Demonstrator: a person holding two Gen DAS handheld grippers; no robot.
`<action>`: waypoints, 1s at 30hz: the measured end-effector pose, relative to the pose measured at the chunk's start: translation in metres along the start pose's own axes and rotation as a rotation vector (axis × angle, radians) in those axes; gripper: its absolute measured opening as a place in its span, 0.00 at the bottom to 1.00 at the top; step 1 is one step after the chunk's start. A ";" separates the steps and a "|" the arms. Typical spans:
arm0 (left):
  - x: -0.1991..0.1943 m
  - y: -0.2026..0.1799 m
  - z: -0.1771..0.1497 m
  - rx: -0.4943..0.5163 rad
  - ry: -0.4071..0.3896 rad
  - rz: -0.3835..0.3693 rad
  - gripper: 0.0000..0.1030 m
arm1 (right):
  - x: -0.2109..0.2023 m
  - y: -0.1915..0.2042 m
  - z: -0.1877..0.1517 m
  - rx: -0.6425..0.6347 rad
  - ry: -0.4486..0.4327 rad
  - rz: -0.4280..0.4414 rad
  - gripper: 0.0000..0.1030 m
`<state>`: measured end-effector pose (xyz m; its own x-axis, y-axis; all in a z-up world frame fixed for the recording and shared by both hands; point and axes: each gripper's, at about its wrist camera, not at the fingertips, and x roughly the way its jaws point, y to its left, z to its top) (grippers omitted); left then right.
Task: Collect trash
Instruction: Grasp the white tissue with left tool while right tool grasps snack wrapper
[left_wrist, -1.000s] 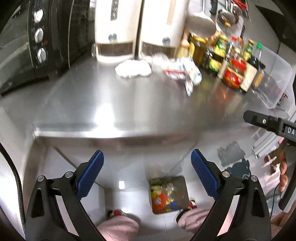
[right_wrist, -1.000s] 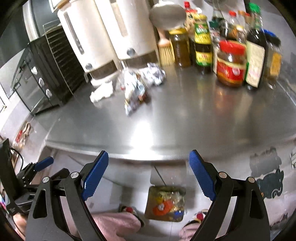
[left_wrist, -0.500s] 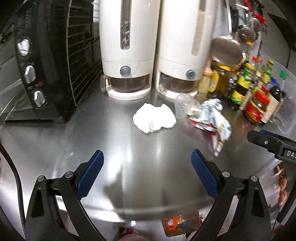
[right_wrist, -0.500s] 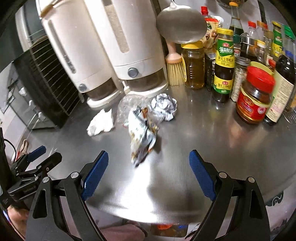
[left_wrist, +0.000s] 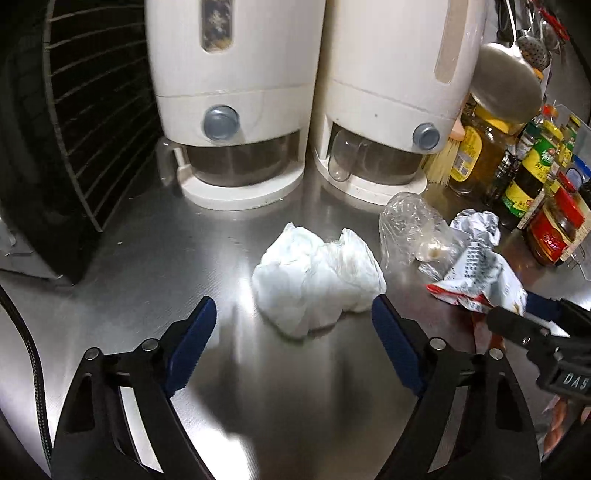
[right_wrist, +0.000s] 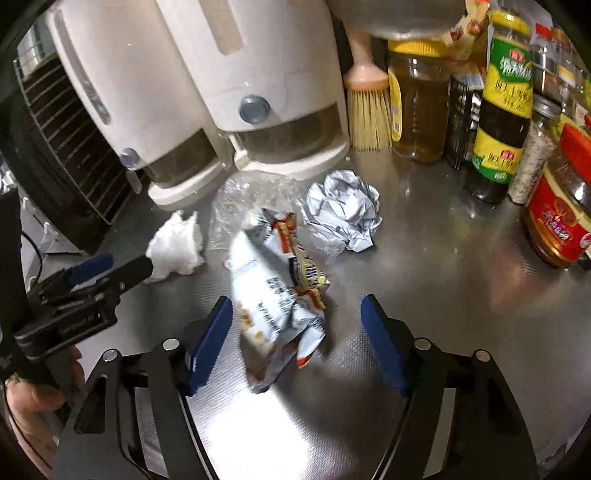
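The steel counter (right_wrist: 424, 280) lies bare at 3 o'clock of the snack wrapper (right_wrist: 277, 295), up to the red-lidded jar (right_wrist: 561, 218) and sauce bottles (right_wrist: 502, 110). At 12 o'clock, two white dispensers (left_wrist: 314, 103) wall off the back. A black wire rack (left_wrist: 74, 110) blocks 9 o'clock of the white tissue wad (left_wrist: 314, 280). Clear plastic bag (left_wrist: 410, 229) and crumpled paper ball (right_wrist: 343, 210) crowd between.
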<state>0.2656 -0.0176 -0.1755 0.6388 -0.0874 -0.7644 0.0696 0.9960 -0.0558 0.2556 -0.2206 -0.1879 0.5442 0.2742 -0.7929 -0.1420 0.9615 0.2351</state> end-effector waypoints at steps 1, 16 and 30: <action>0.006 -0.001 0.002 0.004 0.012 -0.008 0.72 | 0.004 -0.002 -0.001 0.000 0.006 -0.005 0.68; 0.019 -0.002 -0.007 0.040 0.076 -0.032 0.06 | -0.011 -0.013 -0.018 -0.027 -0.008 -0.002 0.27; -0.117 -0.024 -0.079 0.026 -0.041 -0.038 0.06 | -0.105 -0.005 -0.076 -0.067 -0.086 0.007 0.27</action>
<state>0.1291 -0.0297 -0.1353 0.6662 -0.1266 -0.7349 0.1142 0.9912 -0.0672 0.1361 -0.2530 -0.1487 0.6117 0.2811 -0.7395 -0.1990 0.9594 0.2000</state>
